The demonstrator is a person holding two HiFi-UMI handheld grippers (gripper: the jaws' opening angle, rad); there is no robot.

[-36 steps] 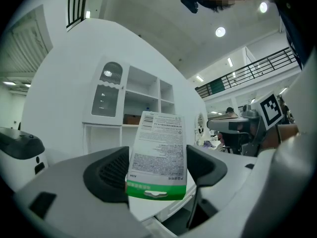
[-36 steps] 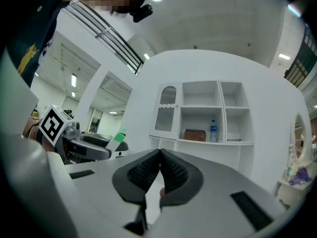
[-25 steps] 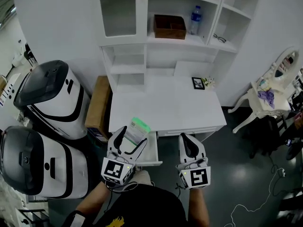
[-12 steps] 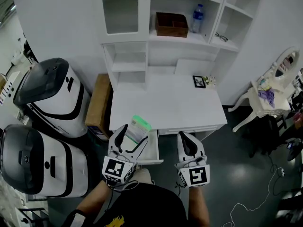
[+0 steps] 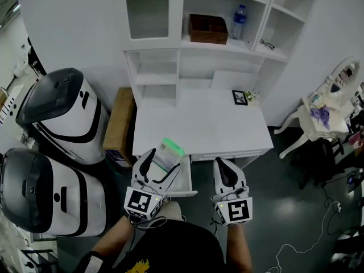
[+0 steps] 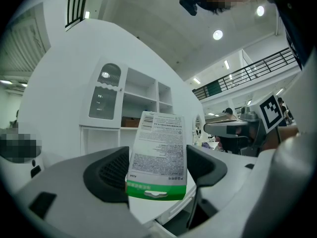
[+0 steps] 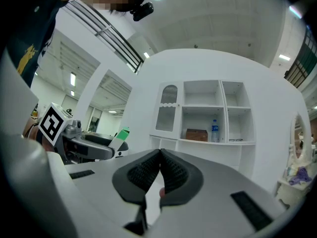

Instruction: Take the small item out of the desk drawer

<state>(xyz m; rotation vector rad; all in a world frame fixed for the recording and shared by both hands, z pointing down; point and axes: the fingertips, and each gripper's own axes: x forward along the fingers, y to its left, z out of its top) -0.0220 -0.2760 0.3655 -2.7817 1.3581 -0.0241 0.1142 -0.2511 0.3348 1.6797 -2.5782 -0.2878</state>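
The left gripper [image 5: 159, 165] is pinching the packet [image 5: 169, 152], holding it clear of the open drawer [image 5: 183, 181] at its 11 o'clock, so the removal is looking done; setting it on the surface [image 5: 199, 124] is perhaps remaining. The right gripper [image 5: 223, 167], pressed together and empty, is waiting at the drawer's 3 o'clock. Against the earlier frame, the grip is staying unchanged and the packet is barely drifting.

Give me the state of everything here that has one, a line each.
left gripper, closed on the packet
packet, held upright, out of the drawer
right gripper, shut, empty
desk drawer, pulled open
water bottle, standing upright on the shelf
cabinet door, shut
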